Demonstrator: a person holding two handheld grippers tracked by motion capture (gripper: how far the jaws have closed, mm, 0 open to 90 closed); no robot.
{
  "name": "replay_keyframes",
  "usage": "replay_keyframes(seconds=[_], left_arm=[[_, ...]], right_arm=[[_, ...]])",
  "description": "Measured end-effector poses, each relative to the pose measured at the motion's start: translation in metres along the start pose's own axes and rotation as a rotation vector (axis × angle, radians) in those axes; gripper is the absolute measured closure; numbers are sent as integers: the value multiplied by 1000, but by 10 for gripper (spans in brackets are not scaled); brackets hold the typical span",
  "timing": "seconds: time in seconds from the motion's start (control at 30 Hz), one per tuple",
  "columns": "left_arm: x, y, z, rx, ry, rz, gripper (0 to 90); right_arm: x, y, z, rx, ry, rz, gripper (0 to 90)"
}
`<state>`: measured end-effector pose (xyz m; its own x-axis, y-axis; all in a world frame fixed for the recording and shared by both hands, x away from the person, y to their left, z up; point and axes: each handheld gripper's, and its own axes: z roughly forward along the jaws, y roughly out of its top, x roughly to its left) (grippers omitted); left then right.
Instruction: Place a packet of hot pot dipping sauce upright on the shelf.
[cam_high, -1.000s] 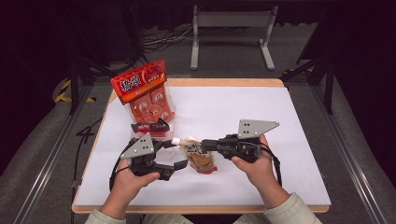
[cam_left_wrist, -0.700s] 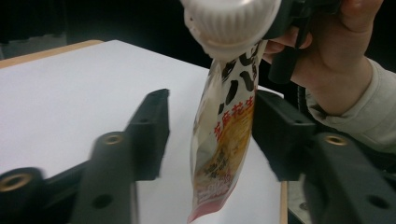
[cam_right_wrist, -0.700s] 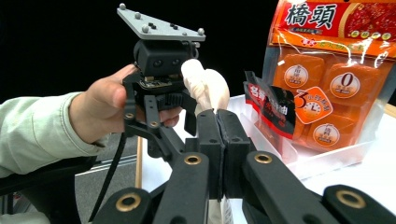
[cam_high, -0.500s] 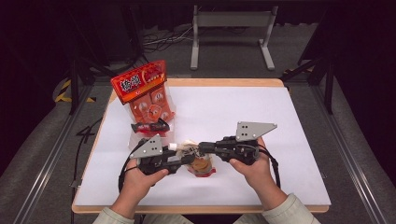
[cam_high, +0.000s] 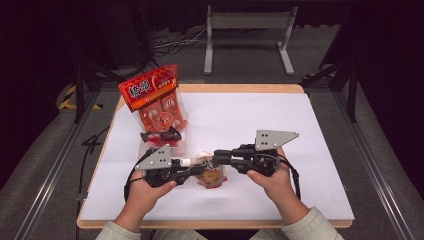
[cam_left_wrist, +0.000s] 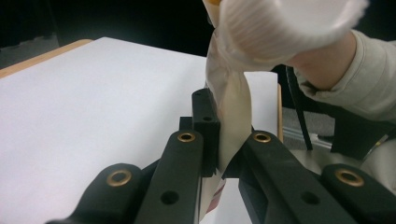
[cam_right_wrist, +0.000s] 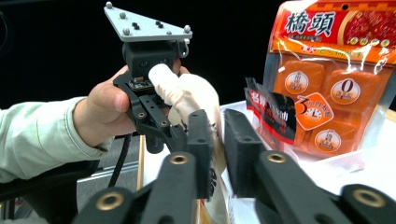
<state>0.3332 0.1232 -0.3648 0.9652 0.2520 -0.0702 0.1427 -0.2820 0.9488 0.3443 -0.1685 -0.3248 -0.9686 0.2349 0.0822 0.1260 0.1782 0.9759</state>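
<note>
While the left tool (cam_high: 196, 170) has just clamped the small packet (cam_high: 210, 172), the right tool's (cam_high: 219, 156) narrow jaws have been opening beside it

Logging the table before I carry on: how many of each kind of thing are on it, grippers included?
Grippers: 2, left gripper, right gripper
Large orange snack bag: 1
Small dark-and-red packet: 1
Small clear pouch between the grippers: 1
Total: 5

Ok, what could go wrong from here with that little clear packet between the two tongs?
The left tongs pinch only thin film of the small packet; a hard pull may tear it and spill the brown filling.
The right tongs have just been opening with film between them, so the packet could slip free and drop onto the table.
</note>
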Motion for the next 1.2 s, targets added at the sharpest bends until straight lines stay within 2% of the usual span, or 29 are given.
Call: replay_keyframes(seconds=[0.07, 0.27, 0.3, 0.37, 0.47, 0.53, 0.6, 0.67, 0.7, 0.77, 0.97, 1.03, 1.2], left_arm=[[0, 3, -4, 26, 13, 18, 881], [3, 6, -16, 29, 10, 17, 882], [3, 7, -18, 29, 16, 19, 882], [4, 9, -22, 26, 17, 17, 882], [5, 12, -29, 30, 14, 11, 883], [6, 13, -31, 31, 15, 16, 883], [7, 15, -35, 33, 16, 13, 883], [8, 16, -37, 37, 16, 13, 884], [8, 18, -39, 35, 22, 4, 884], [9, 18, -41, 36, 24, -2, 883], [14, 22, -51, 45, 49, -25, 884], [16, 23, -55, 40, 55, -19, 883], [19, 25, -62, 23, 73, -23, 884]], right_arm=[[-1, 1, -2, -6, -17, -2, 724], [-7, 0, -13, -7, -47, 22, 647], [-10, -2, -19, -7, -73, 26, 610], [-11, -2, -20, -6, -79, 29, 598], [-19, -8, -30, 15, -124, 44, 581], [-20, -9, -32, 16, -131, 50, 579], [-26, -14, -40, 25, -164, 65, 571], [-27, -16, -43, 26, -173, 68, 567], [-30, -18, -48, 30, -194, 71, 562], [-32, -19, -51, 30, -205, 70, 558], [-37, -26, -65, 28, -279, 65, 529], [-38, -27, -67, 28, -284, 68, 528], [-44, -33, -78, 43, -342, 78, 519]])
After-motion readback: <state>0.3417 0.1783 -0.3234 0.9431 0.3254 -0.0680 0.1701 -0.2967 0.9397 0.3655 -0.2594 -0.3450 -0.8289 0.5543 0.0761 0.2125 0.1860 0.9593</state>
